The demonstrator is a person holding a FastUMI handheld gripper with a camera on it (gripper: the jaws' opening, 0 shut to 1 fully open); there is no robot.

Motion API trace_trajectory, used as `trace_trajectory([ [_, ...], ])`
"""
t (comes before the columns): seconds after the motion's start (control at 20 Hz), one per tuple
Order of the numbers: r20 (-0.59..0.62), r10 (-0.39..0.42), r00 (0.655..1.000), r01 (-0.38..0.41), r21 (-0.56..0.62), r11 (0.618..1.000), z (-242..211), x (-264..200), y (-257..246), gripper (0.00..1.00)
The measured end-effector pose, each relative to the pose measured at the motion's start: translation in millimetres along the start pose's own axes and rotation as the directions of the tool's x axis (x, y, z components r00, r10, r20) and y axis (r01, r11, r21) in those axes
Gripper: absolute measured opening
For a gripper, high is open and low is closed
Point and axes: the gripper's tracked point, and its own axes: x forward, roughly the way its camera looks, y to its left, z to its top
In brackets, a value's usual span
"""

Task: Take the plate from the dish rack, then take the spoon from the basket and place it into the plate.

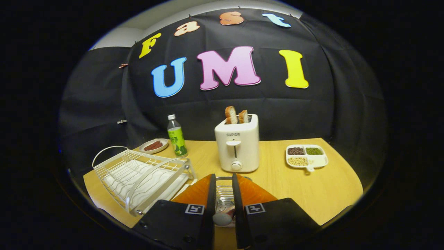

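The gripper (222,194) is held low over the near edge of the wooden table (312,187), its two orange fingers (197,192) set a narrow gap apart and pointing down into the wire basket (224,189), which stands just in front of the toaster (237,147). Between the fingers a rounded metallic end with a reddish part behind it is seen, taken to be the spoon (223,216) lying in the basket; its long axis appears to run roughly along the fingers' own direction, though most of it is hidden. Whether the pads actually press on it cannot be told, since a sliver of gap is seen on either side. The dish rack (138,177) is set near the table's left edge, just beside the left finger, and no plate can be made out standing in its slots (a pale sheet lies under the wires, not a dish). Where the plate now rests cannot be determined. It is judged that the spoon step is in hand, and that the coming move turns on the spoon being directly between and slightly below the fingertips, so a straight closing and lift would be called for.
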Motion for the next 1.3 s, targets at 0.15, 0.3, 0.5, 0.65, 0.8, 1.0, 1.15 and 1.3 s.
trace_trajectory([
  [0.15,-0.025,0.003,1.0,-0.003,-0.014,1.0,3.2,3.8,0.0,0.23],
  [0.3,-0.032,0.033,0.999,-0.034,-0.037,0.999,11.6,2.9,9.8,0.22],
  [0.5,0.01,0.063,0.998,-0.062,-0.063,0.996,51.8,-10.2,20.5,0.21],
  [0.65,0.04,0.083,0.996,-0.08,-0.074,0.994,90.4,-26.1,29.2,0.21],
  [0.8,0.045,0.084,0.995,-0.08,-0.08,0.994,114.4,-50.3,37.6,0.21],
  [1.0,-0.008,0.116,0.993,-0.116,-0.077,0.99,107.1,-92.8,65.5,0.21],
  [1.15,-0.045,0.154,0.987,-0.158,-0.114,0.981,79.8,-122.1,92.3,0.21],
  [1.3,-0.1,0.171,0.98,-0.182,-0.113,0.977,34.1,-139.0,112.3,0.21],
])
